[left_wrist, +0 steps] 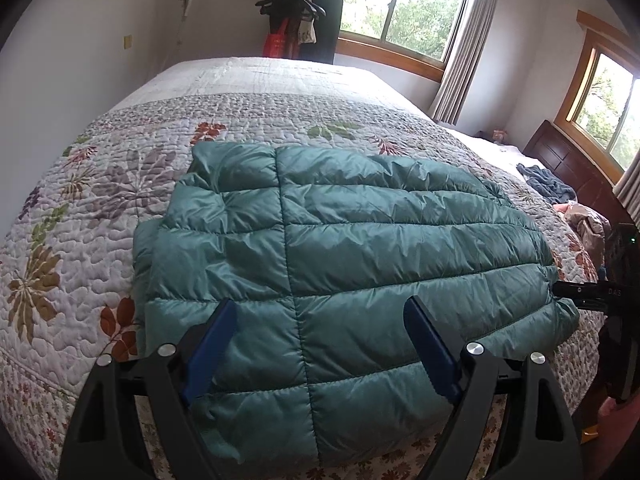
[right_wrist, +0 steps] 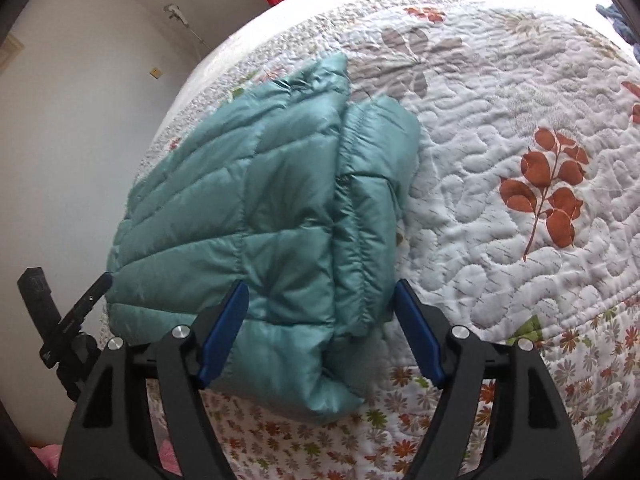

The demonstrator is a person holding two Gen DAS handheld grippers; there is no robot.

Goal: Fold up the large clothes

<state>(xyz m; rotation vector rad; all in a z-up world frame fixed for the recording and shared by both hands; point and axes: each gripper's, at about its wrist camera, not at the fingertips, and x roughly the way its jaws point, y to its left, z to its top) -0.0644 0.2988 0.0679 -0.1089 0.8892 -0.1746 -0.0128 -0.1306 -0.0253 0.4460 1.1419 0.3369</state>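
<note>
Left wrist view: fingers spread over folded jacket

The left gripper point(left_wrist: 320, 340) hangs with fingers point(left_wrist: 210, 344) apart, holding nothing, above the near edge of the teal puffer jacket point(left_wrist: 340, 248). The right gripper point(right_wrist: 320, 332) is likewise spread and empty. The jacket lies folded on the floral quilt point(right_wrist: 500, 140), a blue garment point(left_wrist: 546, 186) at 2 o'clock

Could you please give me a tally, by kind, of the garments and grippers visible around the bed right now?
Teal quilted down jacket, folded on the floral quilt: 1
Crumpled blue garment at the far side of the bed: 1
Open grippers: 2, left gripper and right gripper
Total: 4
</note>
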